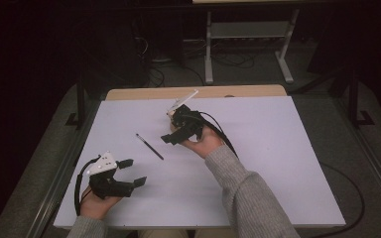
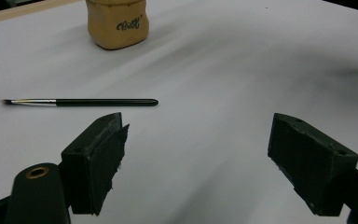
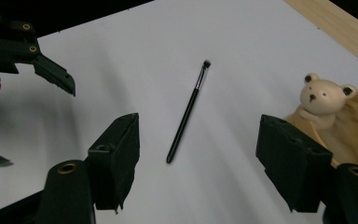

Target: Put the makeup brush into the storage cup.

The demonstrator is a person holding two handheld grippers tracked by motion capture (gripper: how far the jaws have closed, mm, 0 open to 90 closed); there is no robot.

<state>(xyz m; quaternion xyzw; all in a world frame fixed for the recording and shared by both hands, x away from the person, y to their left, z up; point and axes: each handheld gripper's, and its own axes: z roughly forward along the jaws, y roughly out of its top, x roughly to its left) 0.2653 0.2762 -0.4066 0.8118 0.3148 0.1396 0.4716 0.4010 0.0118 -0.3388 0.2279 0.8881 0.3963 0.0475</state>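
A thin black brush (image 1: 150,147) (image 2: 102,101) (image 3: 186,114) lies flat on the white table top (image 1: 278,163), with its bristle tip toward the far left. My right gripper (image 1: 172,130) (image 3: 198,158) hovers just right of it; it is open and the brush lies ahead between its jaws, untouched. Beside this gripper stands a tan pouch (image 2: 116,23) (image 3: 354,126) with a small cream bear (image 3: 319,100) on it, mostly hidden behind the gripper in the high view. My left gripper (image 1: 135,172) (image 2: 196,154) rests at the near left, open, with nothing between its jaws.
A strip of bare wood (image 1: 203,92) runs along the table's far edge. Beyond it, a metal desk frame (image 1: 248,44) and cables stand on the dark floor. Each gripper's cable (image 1: 223,134) trails over the table by the hand.
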